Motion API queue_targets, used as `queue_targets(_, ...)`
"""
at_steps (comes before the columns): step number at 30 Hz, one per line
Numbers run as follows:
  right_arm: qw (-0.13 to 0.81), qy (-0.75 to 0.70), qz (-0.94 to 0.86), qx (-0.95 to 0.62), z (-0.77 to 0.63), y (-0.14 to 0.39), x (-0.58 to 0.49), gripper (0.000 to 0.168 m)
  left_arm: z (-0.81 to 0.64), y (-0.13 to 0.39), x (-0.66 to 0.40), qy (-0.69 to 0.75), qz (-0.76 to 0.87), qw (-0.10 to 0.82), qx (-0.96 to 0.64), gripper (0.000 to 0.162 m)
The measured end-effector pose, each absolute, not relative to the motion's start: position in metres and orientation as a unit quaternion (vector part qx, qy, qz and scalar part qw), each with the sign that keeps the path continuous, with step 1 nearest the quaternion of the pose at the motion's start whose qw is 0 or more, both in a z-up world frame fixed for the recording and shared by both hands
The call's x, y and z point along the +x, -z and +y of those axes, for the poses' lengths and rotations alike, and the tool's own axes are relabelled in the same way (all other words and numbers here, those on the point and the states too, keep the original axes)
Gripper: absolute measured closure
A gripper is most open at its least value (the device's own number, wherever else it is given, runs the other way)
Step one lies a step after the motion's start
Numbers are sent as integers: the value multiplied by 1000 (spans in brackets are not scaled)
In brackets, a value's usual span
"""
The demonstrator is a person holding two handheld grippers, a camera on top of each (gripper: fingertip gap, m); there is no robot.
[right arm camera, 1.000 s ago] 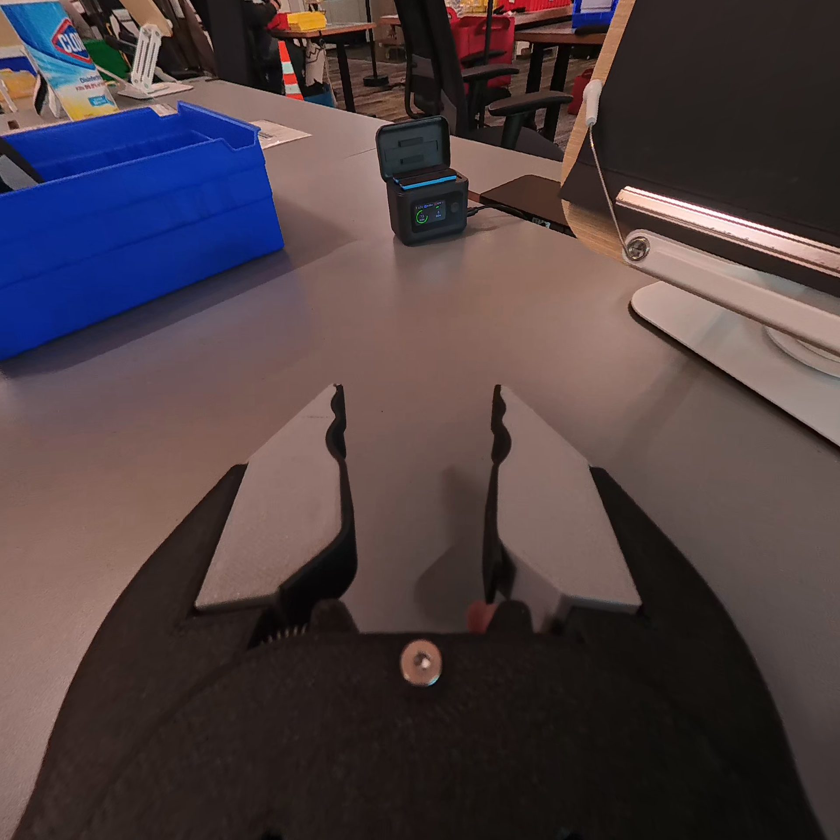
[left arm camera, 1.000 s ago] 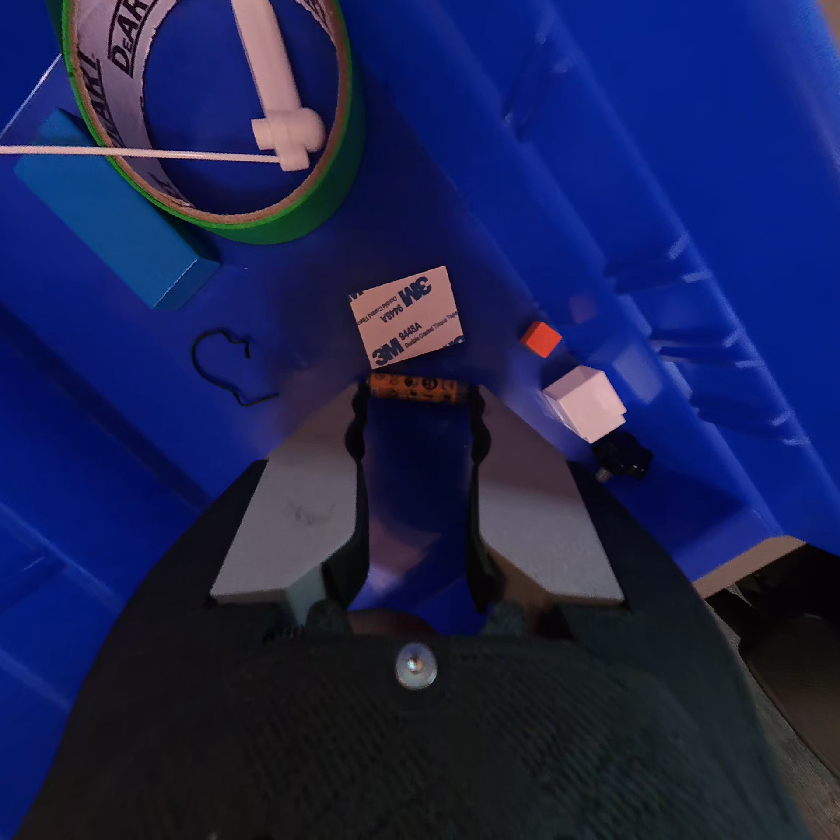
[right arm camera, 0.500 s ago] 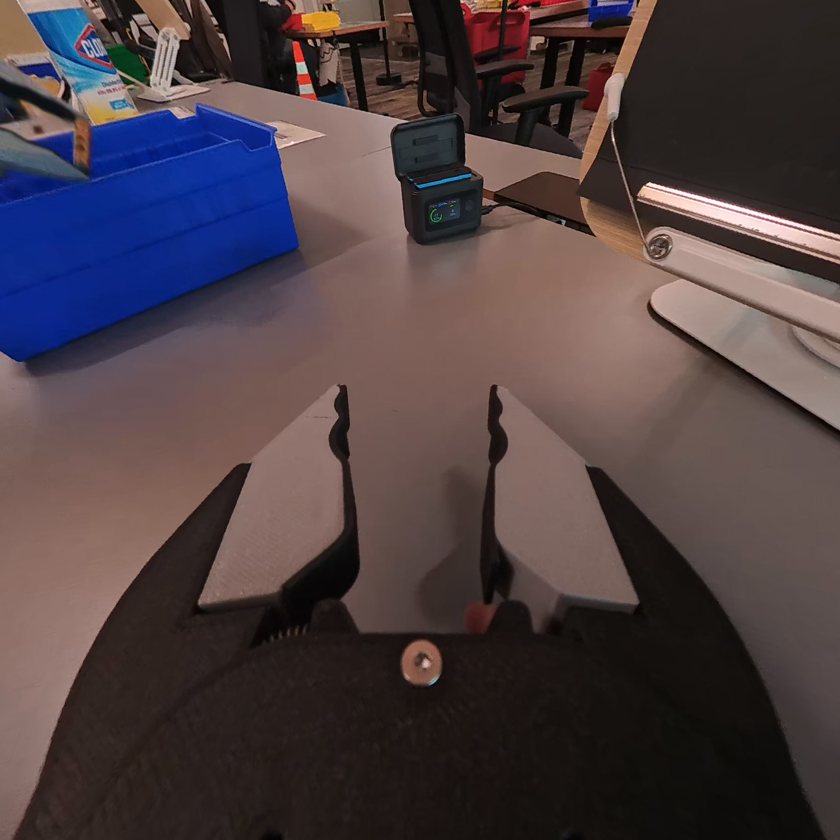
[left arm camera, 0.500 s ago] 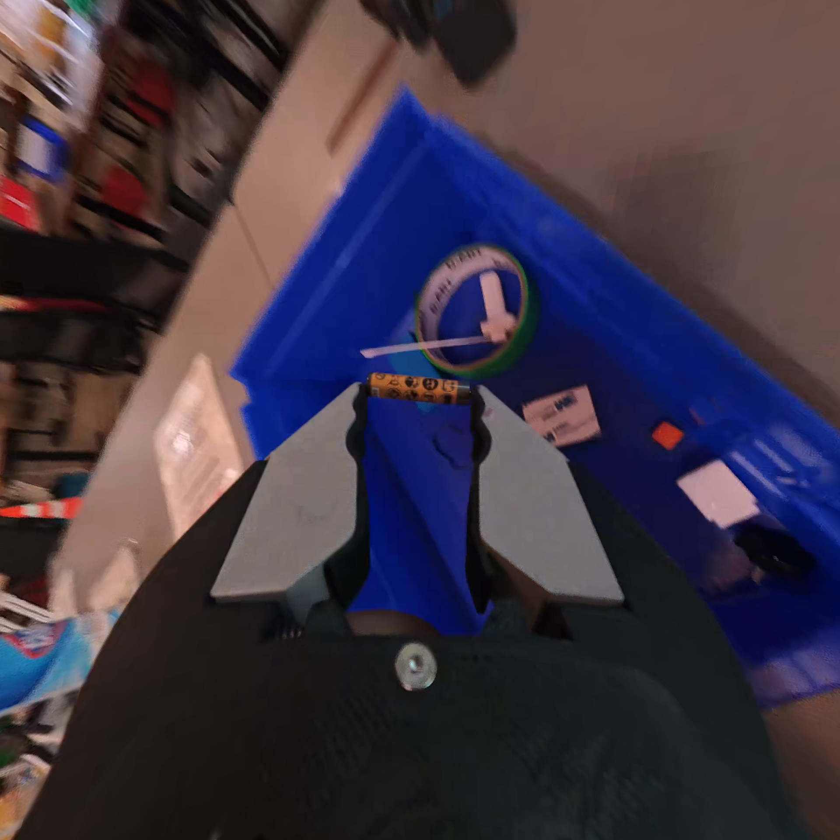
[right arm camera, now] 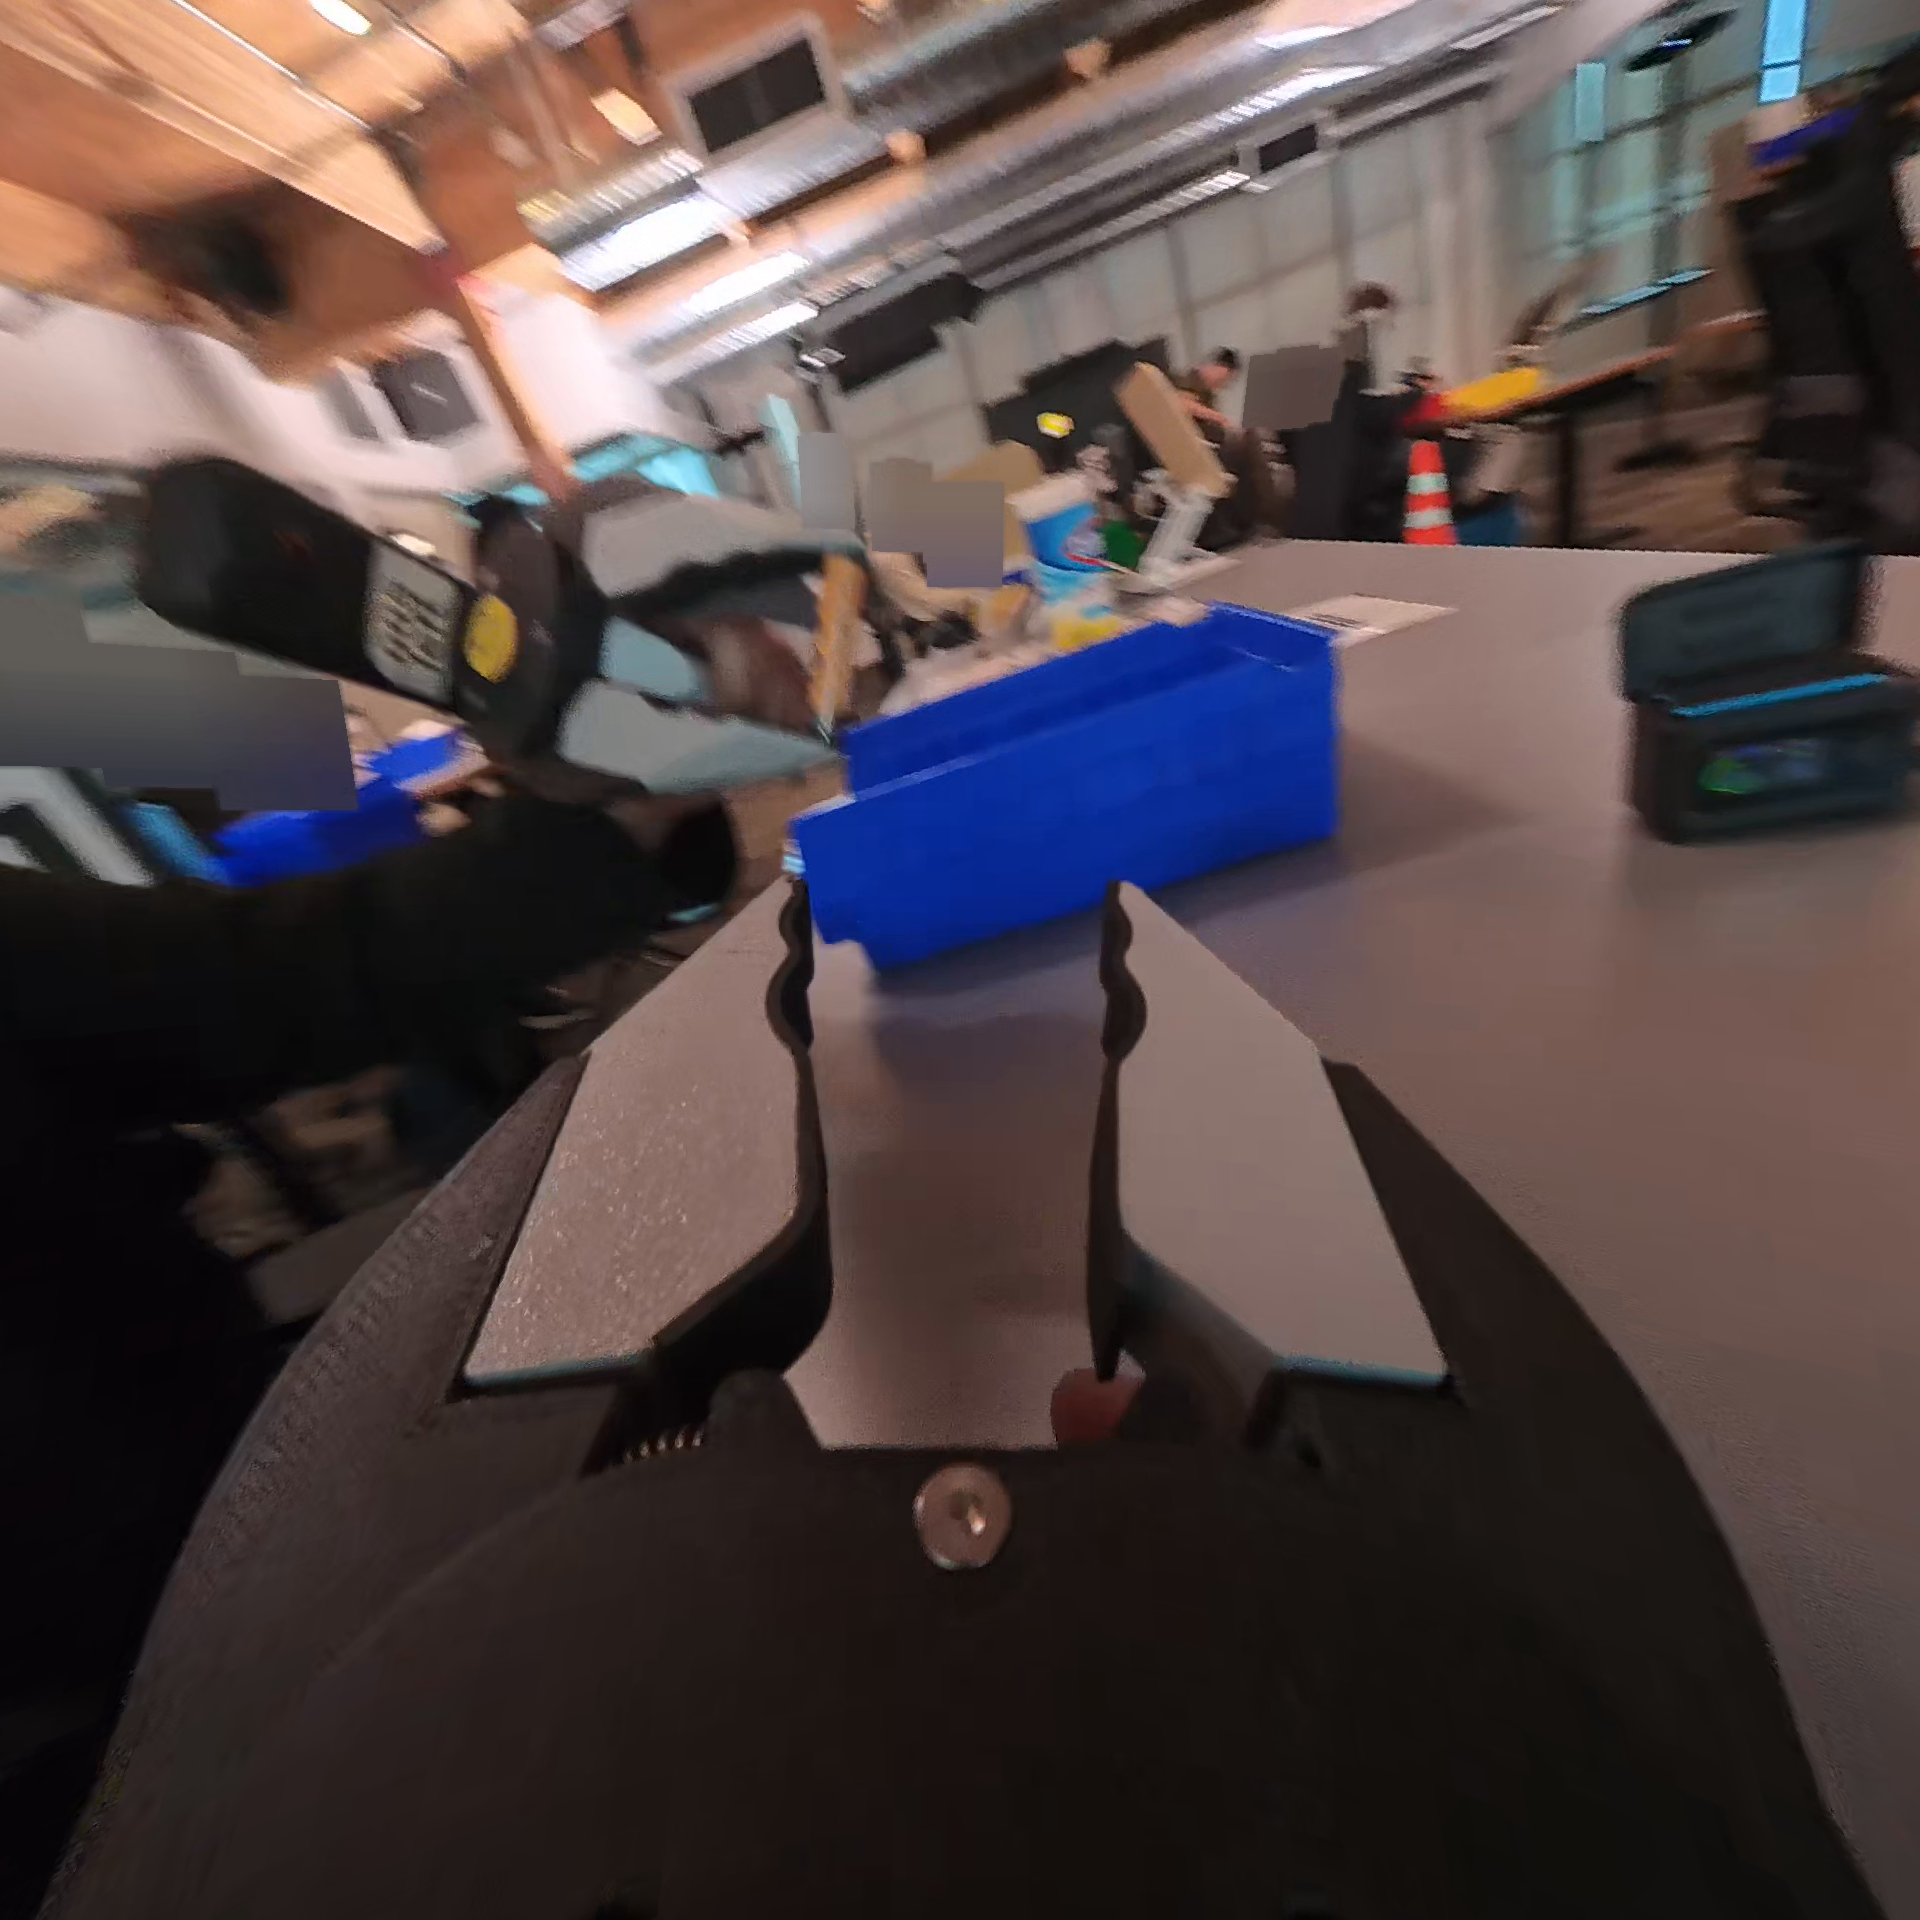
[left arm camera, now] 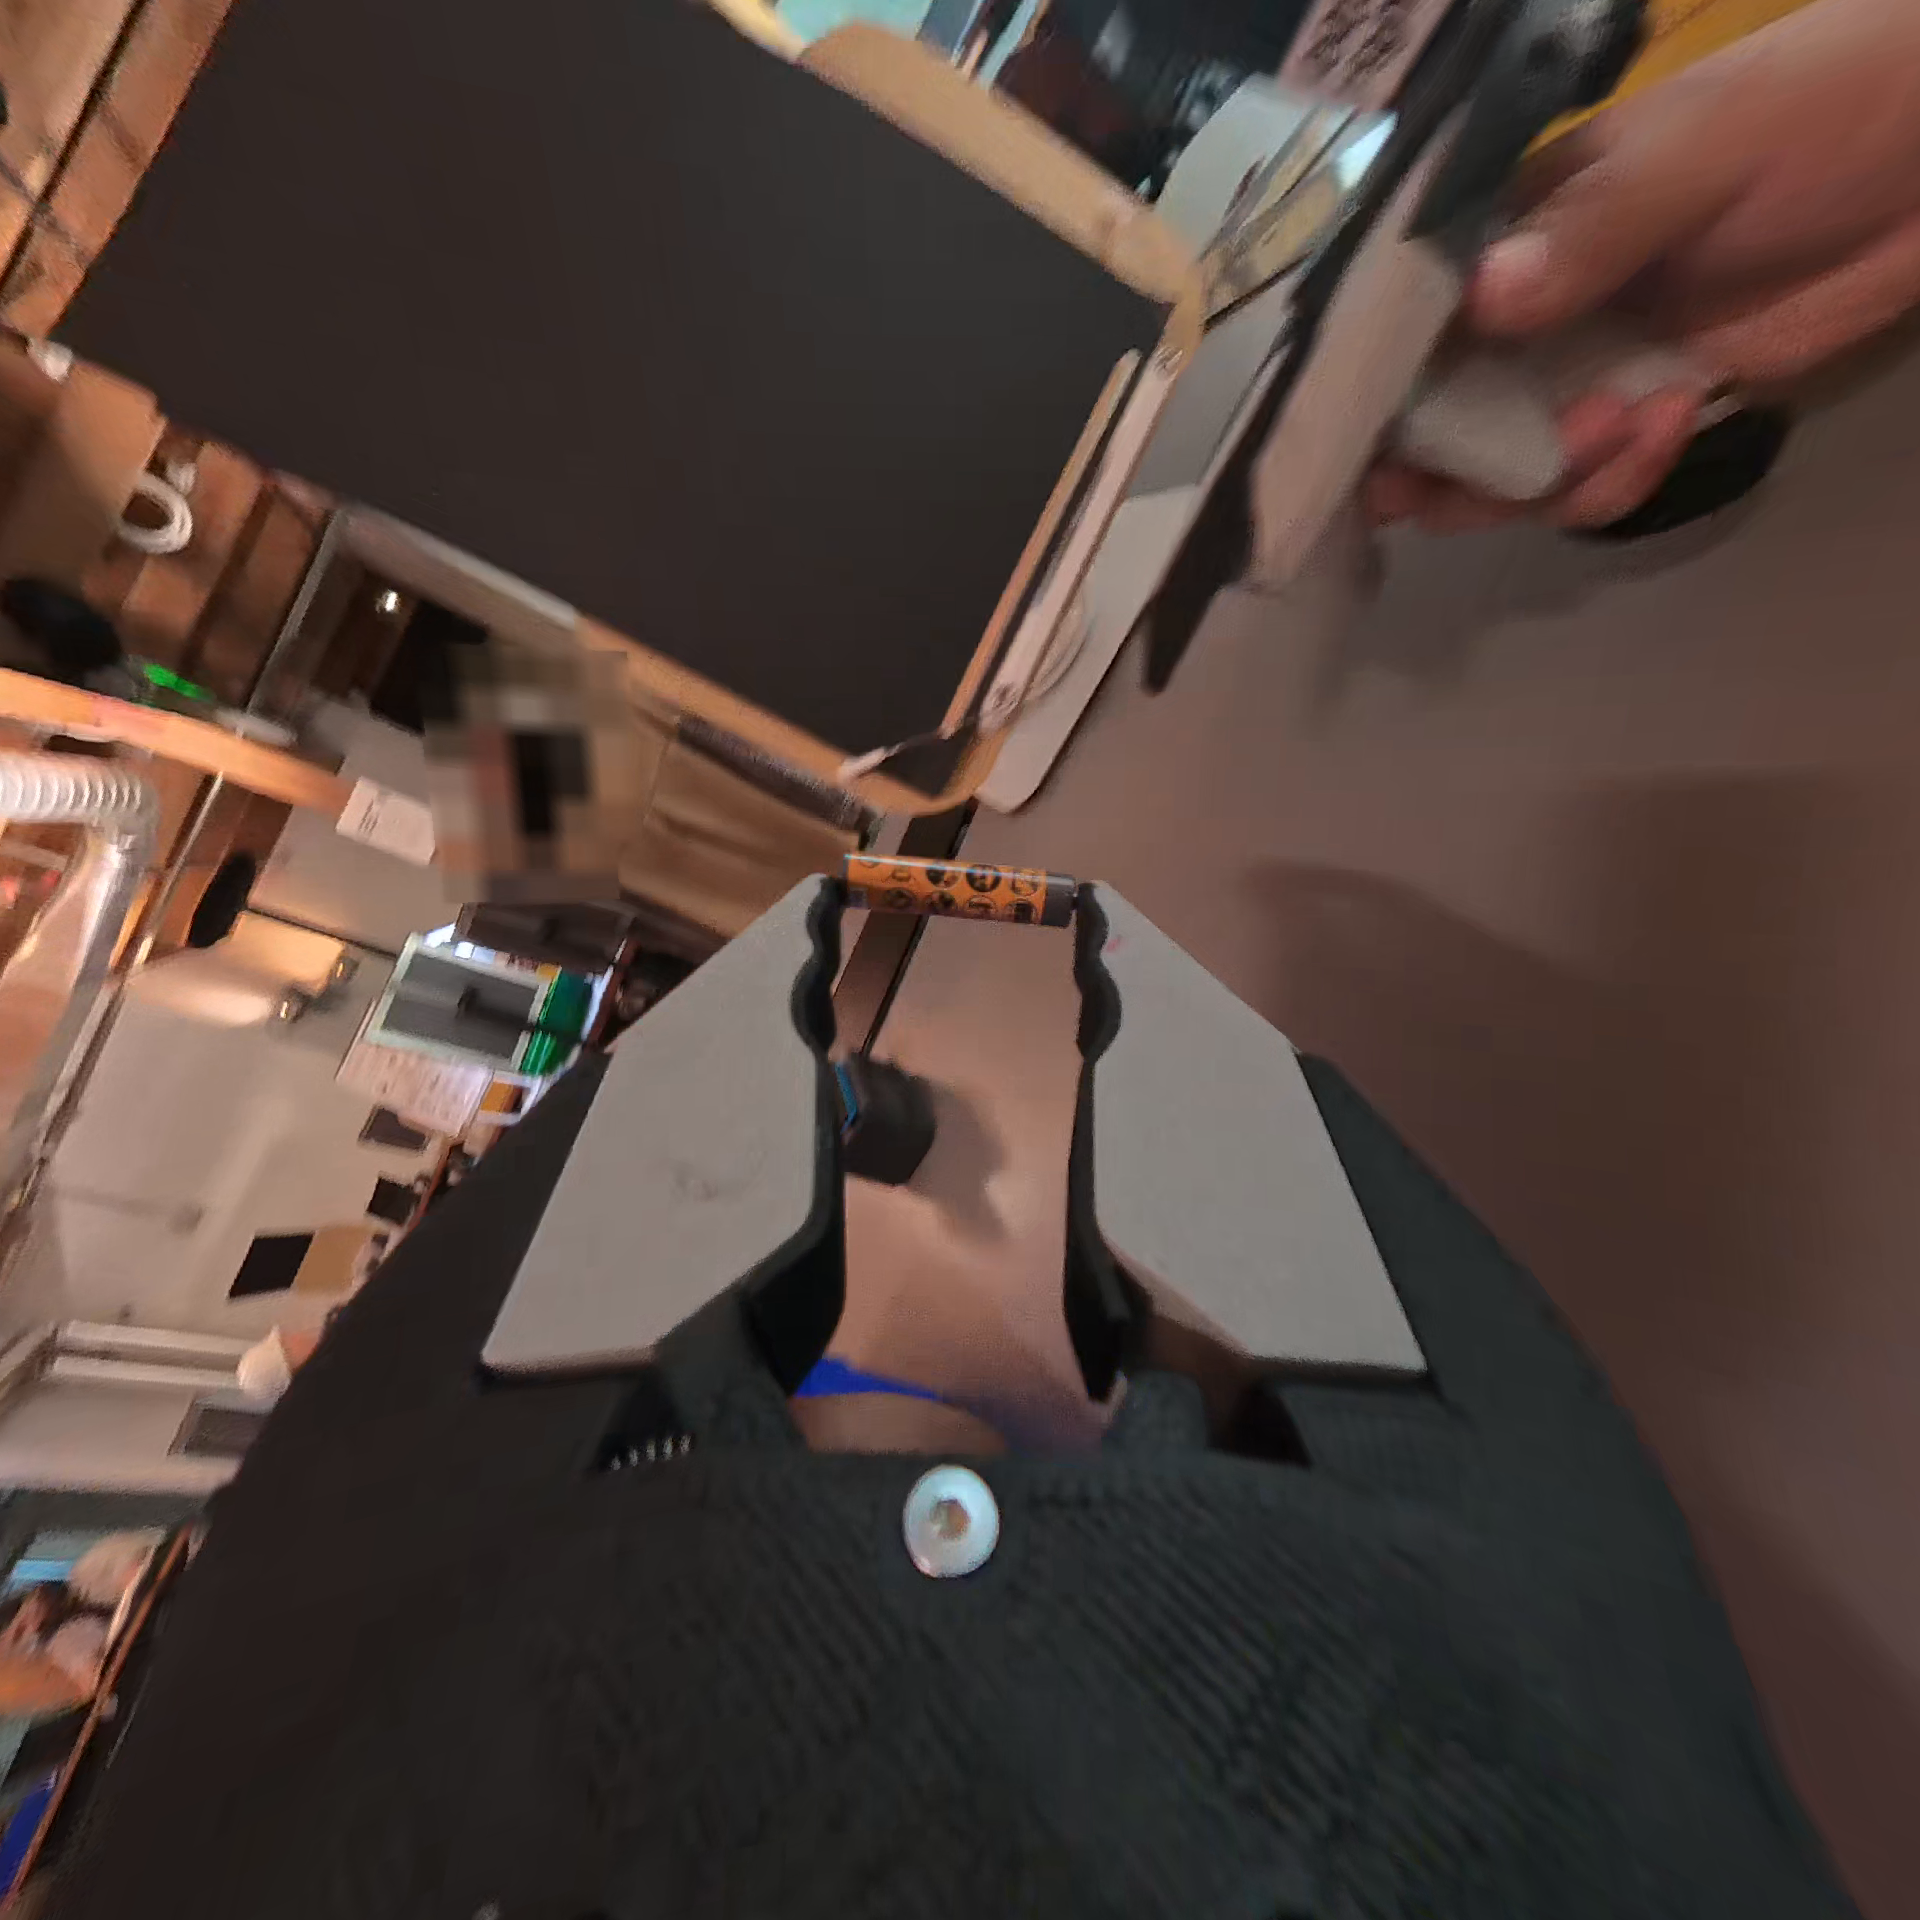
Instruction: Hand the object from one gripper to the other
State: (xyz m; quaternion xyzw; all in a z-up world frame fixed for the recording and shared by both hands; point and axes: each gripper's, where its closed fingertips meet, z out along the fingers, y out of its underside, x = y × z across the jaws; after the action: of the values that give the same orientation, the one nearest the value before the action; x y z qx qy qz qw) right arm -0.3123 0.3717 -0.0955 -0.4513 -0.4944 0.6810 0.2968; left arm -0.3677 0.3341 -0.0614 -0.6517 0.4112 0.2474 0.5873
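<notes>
Your left gripper (left arm camera: 956, 902) was clamped on an orange battery (left arm camera: 956, 886), pinched end to end crosswise between its fingertips (left arm camera: 816, 904), in the air above the grey table (left arm camera: 1558, 935). Your right gripper (right arm camera: 951, 914) was spread apart with nothing between its fingers (right arm camera: 675, 1195), low over the same table (right arm camera: 1558, 1039). From the right wrist view, the left gripper (right arm camera: 831, 644) hung up left, blurred, with the battery (right arm camera: 831, 639) upright at its tips, above the blue bin (right arm camera: 1091, 790). A black case with a lit screen (right arm camera: 1766, 727) sat to the right of the bin. From the left wrist view, your hand (left arm camera: 1683, 270) held the right gripper (left arm camera: 1195, 582) at upper right, beside a dark monitor (left arm camera: 571, 364).
</notes>
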Motion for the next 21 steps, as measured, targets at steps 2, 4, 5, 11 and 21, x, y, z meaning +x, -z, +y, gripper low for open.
queue_targets(2,256,-722,-485,-422,361,84,-306,118,339,68,-339,-242,434,595,-632,118)
queue_targets(4,227,-741,-487,-403,352,79,-301,120,345,74,-321,-239,447,602,-617,118)
queue_targets(5,225,-742,-489,-399,350,79,-300,120,349,75,-316,-239,449,608,-610,118)
queue_targets(11,237,-722,-499,-417,352,85,-303,141,369,82,-290,-233,434,655,-573,118)
queue_targets(21,386,-546,-502,-549,433,126,-306,162,422,132,-299,-83,357,602,-710,116)
